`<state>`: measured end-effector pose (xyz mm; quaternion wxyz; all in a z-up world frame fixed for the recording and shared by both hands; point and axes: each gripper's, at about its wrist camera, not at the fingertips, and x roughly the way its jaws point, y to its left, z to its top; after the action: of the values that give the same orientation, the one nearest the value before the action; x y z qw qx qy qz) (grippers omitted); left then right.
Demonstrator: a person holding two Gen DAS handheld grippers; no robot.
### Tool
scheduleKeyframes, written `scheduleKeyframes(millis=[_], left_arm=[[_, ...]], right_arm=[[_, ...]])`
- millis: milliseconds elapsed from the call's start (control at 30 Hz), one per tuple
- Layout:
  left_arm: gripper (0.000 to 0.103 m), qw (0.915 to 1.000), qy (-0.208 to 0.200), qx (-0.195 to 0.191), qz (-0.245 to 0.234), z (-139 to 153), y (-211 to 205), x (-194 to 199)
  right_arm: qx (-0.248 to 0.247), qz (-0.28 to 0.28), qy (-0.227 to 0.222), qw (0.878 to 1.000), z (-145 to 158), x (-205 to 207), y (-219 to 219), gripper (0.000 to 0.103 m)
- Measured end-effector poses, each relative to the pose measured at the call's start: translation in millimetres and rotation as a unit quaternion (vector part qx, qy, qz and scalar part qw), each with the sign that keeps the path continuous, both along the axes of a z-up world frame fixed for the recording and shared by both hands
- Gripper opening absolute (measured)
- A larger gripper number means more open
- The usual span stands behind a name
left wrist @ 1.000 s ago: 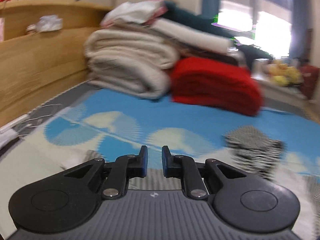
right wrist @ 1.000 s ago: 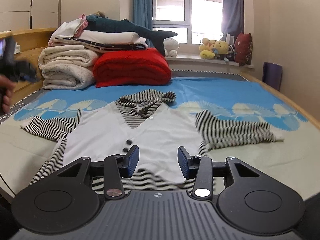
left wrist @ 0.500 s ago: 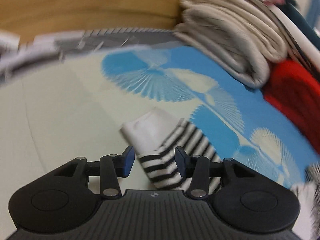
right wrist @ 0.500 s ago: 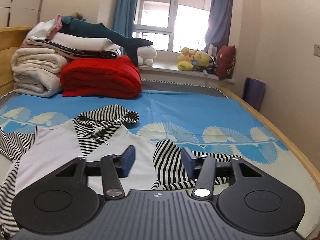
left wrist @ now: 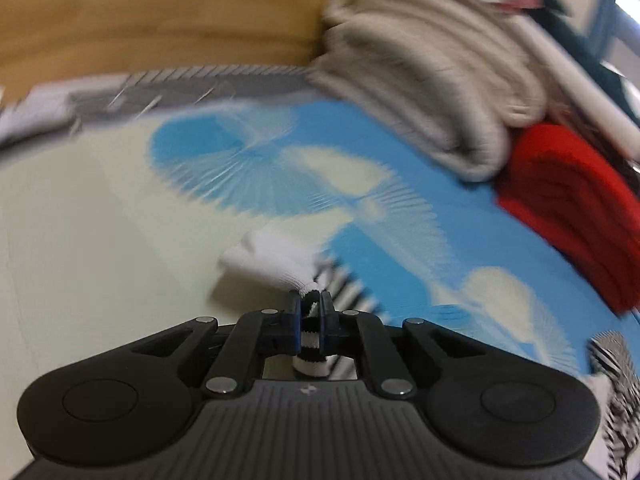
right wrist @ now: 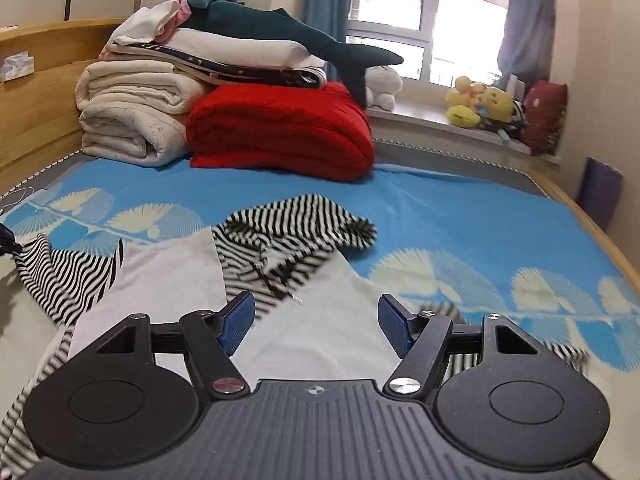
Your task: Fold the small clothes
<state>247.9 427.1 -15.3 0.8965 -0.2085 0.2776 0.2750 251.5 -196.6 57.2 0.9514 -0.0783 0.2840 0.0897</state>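
So the left gripper [left wrist: 310, 312] is pinched tight on the striped sleeve cuff [left wrist: 310, 334], with the white end of the cuff [left wrist: 276, 258] bunching out just past the fingertips toward 11 o'clock. That view is pretty motion-blurred, but you can make out the blue patterned bedspread [left wrist: 256, 160] under it, the cream folded blankets [left wrist: 432, 92] up at 1 o'clock and the red blanket [left wrist: 568, 208] at 3 o'clock, with the wooden headboard [left wrist: 152, 12] across the top.

The right gripper [right wrist: 316, 318] is spread wide with nothing between the blue pads, hovering over the lower front of the hooded top [right wrist: 168, 280]. The top is laid out flat on the bed: pale grey body, black and white striped hood [right wrist: 304, 220] lying at 12 o'clock from the gripper, one striped sleeve [right wrist: 64, 272] running out toward 9 o'clock, where something dark at the frame edge sits right at its end. The other sleeve [right wrist: 560, 354] pokes out at 3 o'clock, mostly hidden behind the gripper body.

Further back in the right view, the cream blankets [right wrist: 132, 120] and red blanket [right wrist: 280, 132] sit side by side touching, with more folded bedding and a dark teal shark plush [right wrist: 288, 36] stacked on top. Yellow plush toys [right wrist: 480, 104] sit on the windowsill [right wrist: 420, 124] at 2 o'clock.
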Motion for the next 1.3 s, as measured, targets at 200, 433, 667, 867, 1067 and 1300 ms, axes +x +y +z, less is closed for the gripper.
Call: scheduleKeyframes(millis=[200, 433, 667, 867, 1067, 1300], left_arm=[[0.007, 0.9847, -0.054, 0.047, -0.159, 66.4, -142.2, 3.9], [0.010, 0.9136, -0.044, -0.010, -0.404, 78.0, -360.1, -1.7], [0.028, 0.8924, 0.024, -0.133, -0.430, 84.0, -411.7, -11.1], [0.031, 0.9590, 0.088, -0.048, -0.265, 108.9, -337.1, 22.4], [0.034, 0.9789, 0.132, -0.028, -0.153, 78.9, -271.1, 26.6], [0.034, 0.9733, 0.159, 0.030, -0.163, 53.4, -244.3, 31.0]], right_arm=[[0.065, -0.008, 0.011, 0.998, -25.3, 41.0, -12.1, 0.033], [0.143, -0.090, 0.078, 0.983, -42.7, 70.3, -58.8, 0.014], [0.205, -0.129, 0.101, 0.965, -44.9, 73.4, -98.9, 0.024], [0.269, -0.160, 0.150, 0.938, -58.9, 76.2, -108.1, 0.025], [0.269, -0.186, 0.210, 0.921, -96.0, 93.6, -93.5, 0.025], [0.244, -0.192, 0.280, 0.909, -145.0, 120.3, -78.1, 0.025]])
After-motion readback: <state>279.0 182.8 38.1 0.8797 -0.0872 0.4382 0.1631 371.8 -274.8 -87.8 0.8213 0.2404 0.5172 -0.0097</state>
